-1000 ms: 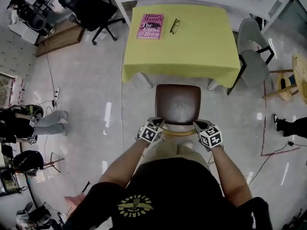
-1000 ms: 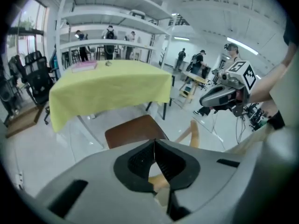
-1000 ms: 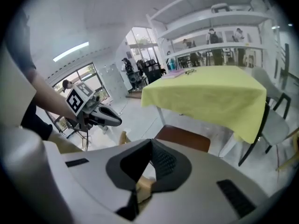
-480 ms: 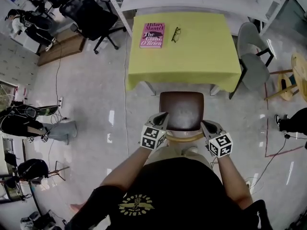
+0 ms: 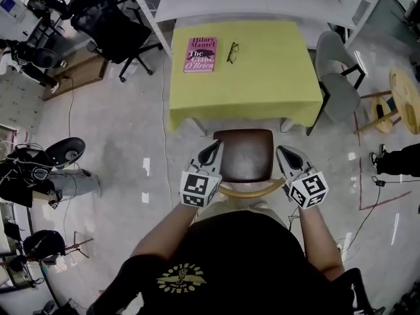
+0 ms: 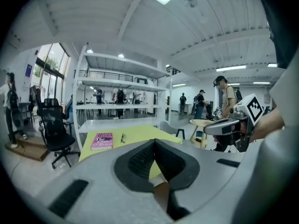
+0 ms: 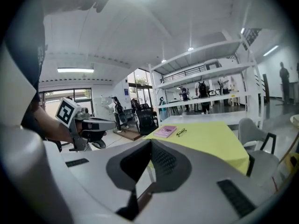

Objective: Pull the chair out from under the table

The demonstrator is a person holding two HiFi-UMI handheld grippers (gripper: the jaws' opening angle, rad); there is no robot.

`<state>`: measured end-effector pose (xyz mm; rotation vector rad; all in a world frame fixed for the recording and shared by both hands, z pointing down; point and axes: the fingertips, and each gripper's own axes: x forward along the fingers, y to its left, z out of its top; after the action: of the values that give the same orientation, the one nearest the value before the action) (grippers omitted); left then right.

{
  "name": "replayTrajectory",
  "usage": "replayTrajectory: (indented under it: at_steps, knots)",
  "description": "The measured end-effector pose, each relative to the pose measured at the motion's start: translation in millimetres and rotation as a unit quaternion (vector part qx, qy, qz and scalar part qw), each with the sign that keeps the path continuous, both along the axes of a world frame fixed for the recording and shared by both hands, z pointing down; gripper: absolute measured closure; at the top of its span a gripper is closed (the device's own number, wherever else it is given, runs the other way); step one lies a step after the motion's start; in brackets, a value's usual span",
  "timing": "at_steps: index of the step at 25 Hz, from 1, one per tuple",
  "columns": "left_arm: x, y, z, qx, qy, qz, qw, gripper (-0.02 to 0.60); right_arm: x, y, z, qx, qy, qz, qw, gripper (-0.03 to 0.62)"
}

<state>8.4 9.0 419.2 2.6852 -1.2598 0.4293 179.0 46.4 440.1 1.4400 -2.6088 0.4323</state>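
To the left, the floor (image 5: 118, 136) lay bare between the black office chair (image 5: 108, 21) and the yellow-covered surface (image 5: 262, 77), so that side offered free room. The left gripper (image 5: 211, 151) had lifted off the left end of the curved back rail (image 5: 252, 191), where it rested a second earlier. It now hung above the rail with its jaws pressed together on nothing. The chair (image 5: 244, 155) stood with its brown seat just clear of the surface's near edge. Its back was close to the person's body, so drawing it further would probably have meant stepping back. The right gripper (image 5: 286, 155) had likewise risen off the rail's right end, jaws closed flat on each other and empty. With both grips released, the pull looked finished. Further right, the grey chair (image 5: 335, 71) sat at the surface's corner, apart from the brown one.
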Motion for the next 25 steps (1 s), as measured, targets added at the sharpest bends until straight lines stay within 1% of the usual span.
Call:
replayTrajectory:
  at_steps: [3, 8, 11, 13, 16, 19, 21, 25]
  knots:
    - [-3, -9, -20, 0.023, 0.002, 0.003, 0.9997, 0.572, 3, -9, -18, 0.018, -0.002, 0.012, 1.0, 0.583]
    - [-22, -19, -49, 0.036, 0.034, -0.007, 0.9988, 0.572, -2, -21, -44, 0.045, -0.003, 0.024, 0.999, 0.583]
    - [-25, -22, -61, 0.045, 0.026, 0.017, 0.9985, 0.572, -6, -28, -61, 0.063, 0.004, 0.03, 0.998, 0.585]
    - [-26, -24, -72, 0.063, 0.021, 0.033, 0.9973, 0.572, -10, -32, -74, 0.074, 0.005, 0.033, 0.997, 0.583]
    - [-27, -28, -94, 0.088, 0.031, 0.04, 0.9949, 0.572, -14, -36, -94, 0.093, 0.008, 0.034, 0.995, 0.583]
    - [-28, -35, -109, 0.104, 0.025, 0.043, 0.9933, 0.572, -14, -37, -111, 0.106, 0.012, 0.039, 0.993, 0.583]
    - [-28, -39, -116, 0.106, 0.031, 0.044, 0.9929, 0.572, -13, -35, -122, 0.114, 0.011, 0.044, 0.992, 0.583]
    - [-35, -49, -123, 0.101, 0.062, 0.045, 0.9919, 0.572, -15, -34, -143, 0.129, 0.016, 0.049, 0.99, 0.585]
